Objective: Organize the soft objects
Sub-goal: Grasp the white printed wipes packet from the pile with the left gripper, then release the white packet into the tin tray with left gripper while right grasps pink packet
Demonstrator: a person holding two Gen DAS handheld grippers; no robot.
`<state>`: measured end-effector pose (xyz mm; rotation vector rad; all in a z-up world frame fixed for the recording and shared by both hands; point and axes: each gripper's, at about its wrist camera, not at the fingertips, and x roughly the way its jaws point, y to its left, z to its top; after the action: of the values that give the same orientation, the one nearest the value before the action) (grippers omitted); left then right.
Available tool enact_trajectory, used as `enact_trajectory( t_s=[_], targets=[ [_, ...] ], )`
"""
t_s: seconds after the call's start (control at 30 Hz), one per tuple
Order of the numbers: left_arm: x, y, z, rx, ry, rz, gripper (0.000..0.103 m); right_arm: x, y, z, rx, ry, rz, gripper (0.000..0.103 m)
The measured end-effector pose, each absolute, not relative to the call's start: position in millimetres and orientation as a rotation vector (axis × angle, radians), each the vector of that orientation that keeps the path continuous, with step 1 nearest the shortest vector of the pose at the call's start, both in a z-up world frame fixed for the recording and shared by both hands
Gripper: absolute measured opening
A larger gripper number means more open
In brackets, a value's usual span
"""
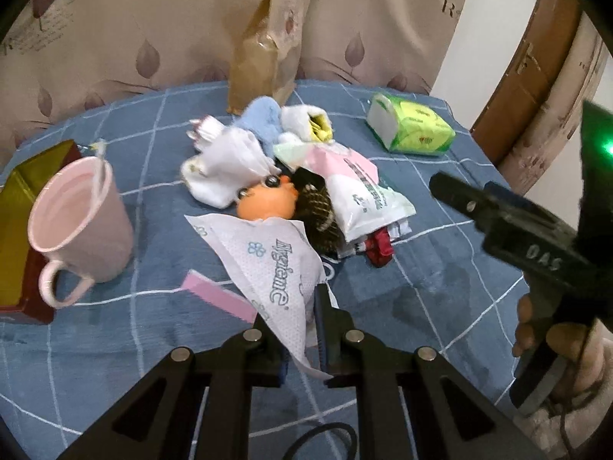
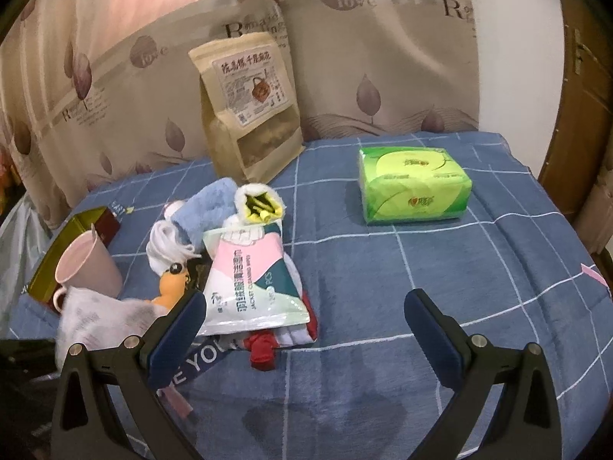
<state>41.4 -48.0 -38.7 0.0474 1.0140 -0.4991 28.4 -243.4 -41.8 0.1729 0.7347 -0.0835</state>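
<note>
My left gripper (image 1: 293, 329) is shut on the near corner of a white "Hygiene" tissue pack (image 1: 268, 264), held just above the blue checked cloth (image 1: 440, 299); it shows blurred at the left of the right wrist view (image 2: 103, 318). Behind it lies a pile: an orange toy with googly eyes (image 1: 268, 203), white cloths (image 1: 226, 165), a blue plush piece (image 1: 260, 119), a pink-green wipes pouch (image 1: 364, 195) and a red item (image 1: 379, 249). My right gripper (image 2: 304, 310) is open and empty, above the cloth to the right of the pouch (image 2: 249, 283).
A pink mug (image 1: 76, 226) stands at the left before a gold-red box (image 1: 15, 230). A green tissue pack (image 2: 413, 188) lies far right. A brown paper pouch (image 2: 249, 103) stands at the back against the curtain. A pink comb (image 1: 218, 295) lies near my left fingers.
</note>
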Motion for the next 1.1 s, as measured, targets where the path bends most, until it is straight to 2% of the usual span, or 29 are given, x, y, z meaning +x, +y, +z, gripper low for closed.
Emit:
enact_trajectory(
  t_s=[0.17, 0.43, 0.57, 0.9, 1.1],
  targets=[
    [42, -25, -26, 0.025, 0.985, -0.450, 0.011, 32, -236, -48, 0.145, 0.753, -0.070, 0.103],
    [52, 23, -11, 0.018, 0.928, -0.334, 0.011, 34, -226, -54, 0.107, 0.752, -0.056, 0.094],
    [60, 54, -6, 0.005, 0.906, -0.272, 0.011, 41, -220, -58, 0.088, 0.763, -0.043, 0.093],
    [80, 124, -1, -0.029, 0.879, -0.123, 0.011, 93, -205, -66, 0.033, 0.842, -0.008, 0.092],
    [90, 161, -2, -0.025, 0.875, -0.040, 0.011, 121, -197, -75, -0.024, 0.887, -0.023, 0.085]
  ],
)
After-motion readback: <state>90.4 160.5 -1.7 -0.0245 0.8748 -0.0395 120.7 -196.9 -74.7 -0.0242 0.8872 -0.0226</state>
